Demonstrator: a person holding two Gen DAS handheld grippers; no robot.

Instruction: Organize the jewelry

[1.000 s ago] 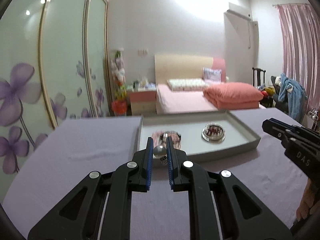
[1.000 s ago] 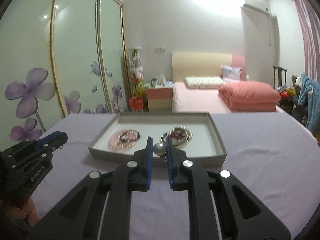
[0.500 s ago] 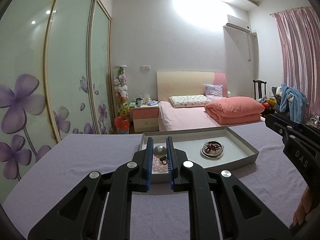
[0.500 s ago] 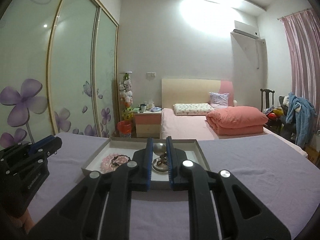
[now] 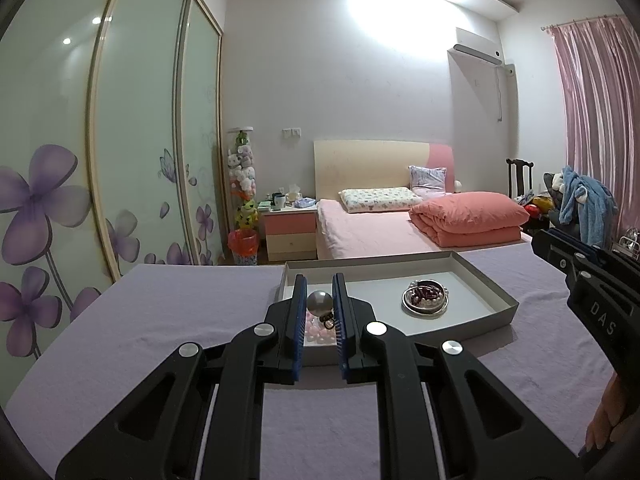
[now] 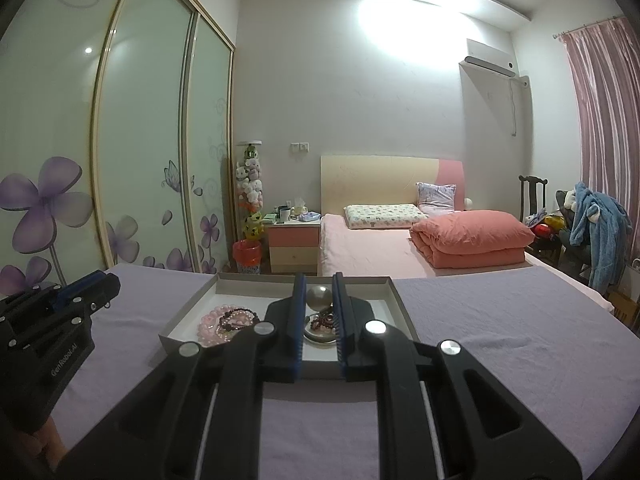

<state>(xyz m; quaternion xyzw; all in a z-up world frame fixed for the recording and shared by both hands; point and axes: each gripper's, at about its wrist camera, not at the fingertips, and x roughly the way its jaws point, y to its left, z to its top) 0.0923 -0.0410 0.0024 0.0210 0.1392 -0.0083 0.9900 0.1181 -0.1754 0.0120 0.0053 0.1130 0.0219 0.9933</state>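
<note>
A grey shallow tray [image 5: 486, 286] [image 6: 394, 294] lies on the purple cloth. In it are a pink bead bracelet with a dark bead bracelet [image 6: 228, 320] on the left and a small silver dish [image 5: 425, 301] holding dark red and pearl beads on the right. My left gripper [image 5: 320, 306] hovers before the tray's left part, jaws nearly together with a small silver ball [image 5: 320, 303] fixed between them. My right gripper [image 6: 319, 300] hovers before the dish [image 6: 318, 330], jaws the same, with its own silver ball [image 6: 319, 297]. Neither holds jewelry.
The purple-covered table [image 5: 160, 320] spreads around the tray. Behind it are a pink bed [image 5: 380, 228], a nightstand [image 5: 290, 230], sliding wardrobe doors with purple flowers [image 5: 80, 200] at left and a chair with clothes [image 5: 576, 200] at right.
Both grippers have tilted upward and drawn back a little, so the tray sits lower in both views and more of the room shows. The jaws keep the same narrow gap.
</note>
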